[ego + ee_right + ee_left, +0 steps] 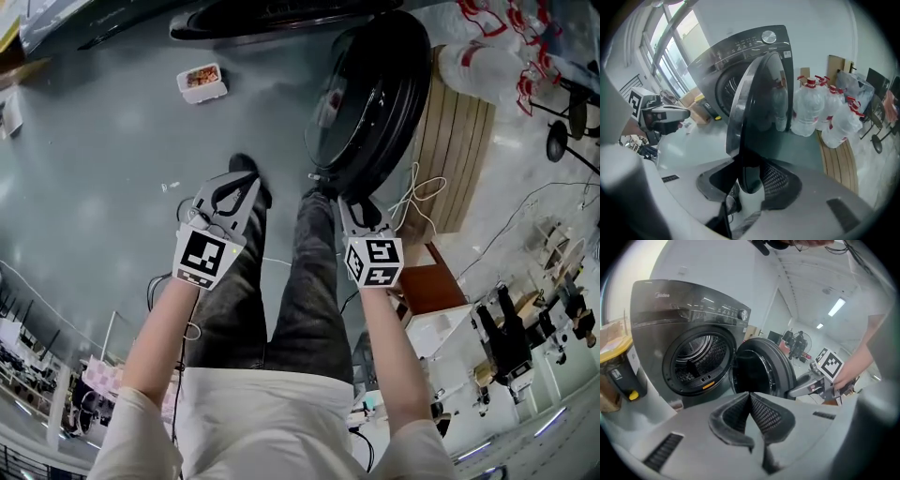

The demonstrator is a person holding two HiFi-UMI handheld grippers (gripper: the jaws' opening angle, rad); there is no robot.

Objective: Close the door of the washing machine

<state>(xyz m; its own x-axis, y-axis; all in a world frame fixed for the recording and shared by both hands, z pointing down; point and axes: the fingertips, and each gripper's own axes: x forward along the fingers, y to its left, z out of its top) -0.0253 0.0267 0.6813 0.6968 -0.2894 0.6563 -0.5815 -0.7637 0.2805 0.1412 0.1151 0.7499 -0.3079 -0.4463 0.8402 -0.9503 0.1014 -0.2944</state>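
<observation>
The dark grey washing machine point(689, 310) stands with its round door point(370, 94) swung wide open, so the drum point(701, 357) shows. My right gripper point(354, 208) is at the door's free edge. In the right gripper view the door's rim point(750, 140) runs down between the jaws of my right gripper point(750, 180), which stand apart around it with no firm press visible. My left gripper point(230, 183) hangs left of the door above the floor, shut point(750, 397) with nothing in it. It also shows at the left of the right gripper view point(682, 114).
Several large water bottles point(820, 112) stand on a wooden pallet point(459, 159) right of the machine. A white cable point(417, 197) lies by the pallet. A small food tray point(202, 81) sits on the grey floor. A cardboard box and a yellow-capped item point(614, 366) are left of the machine.
</observation>
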